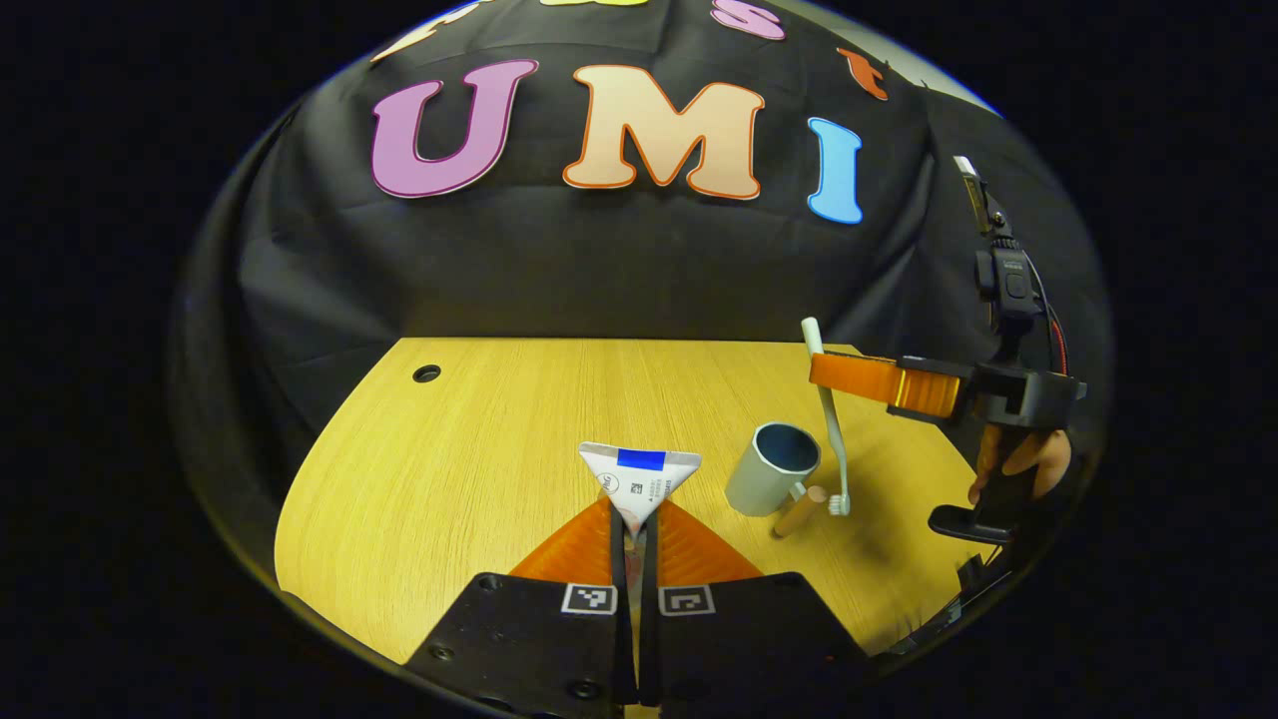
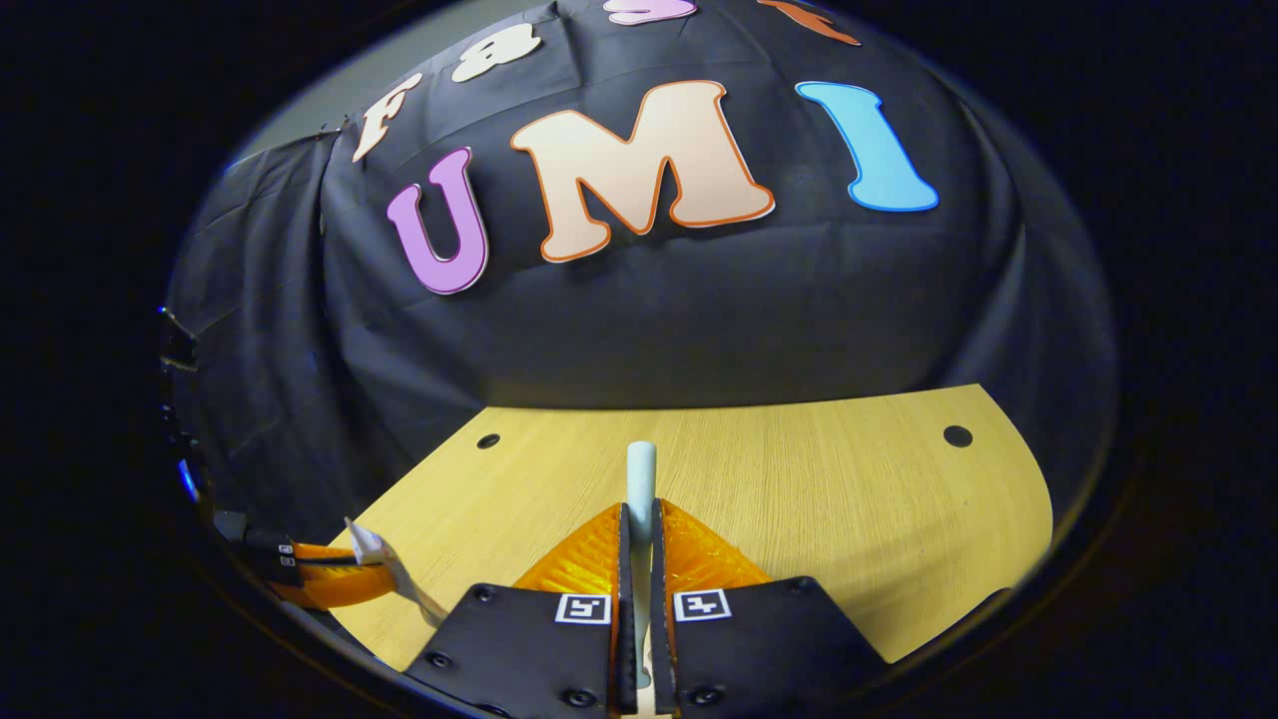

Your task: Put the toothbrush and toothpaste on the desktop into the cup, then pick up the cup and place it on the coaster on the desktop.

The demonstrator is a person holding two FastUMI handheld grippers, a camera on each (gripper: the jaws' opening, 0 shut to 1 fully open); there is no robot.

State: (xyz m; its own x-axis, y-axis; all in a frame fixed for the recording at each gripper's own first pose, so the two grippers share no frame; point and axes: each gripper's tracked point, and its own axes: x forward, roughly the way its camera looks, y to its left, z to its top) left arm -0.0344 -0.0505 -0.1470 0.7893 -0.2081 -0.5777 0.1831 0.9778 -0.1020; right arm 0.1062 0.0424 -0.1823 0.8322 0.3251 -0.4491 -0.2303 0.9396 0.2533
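Note:
My left gripper (image 1: 635, 511) is shut on a white toothpaste tube (image 1: 639, 471) with a blue patch, held above the wooden desktop (image 1: 479, 469). Just to its right stands a grey-blue cup (image 1: 772, 481) with a wooden handle (image 1: 799, 511), tilted in this view. My right gripper (image 1: 829, 377) comes in from the right, shut on a pale toothbrush (image 1: 828, 414) that hangs head down beside the cup, outside its rim. In the right gripper view my right gripper (image 2: 639, 517) clamps the toothbrush handle (image 2: 640, 474), and the left gripper (image 2: 349, 584) with the toothpaste tube (image 2: 384, 559) shows low at the left.
A hand (image 1: 1028, 464) holds the right gripper's grip at the desk's right edge. The desktop (image 2: 819, 499) has small cable holes (image 1: 426, 373) (image 2: 958, 435) near its back corners. The booth's black cloth closes off the back.

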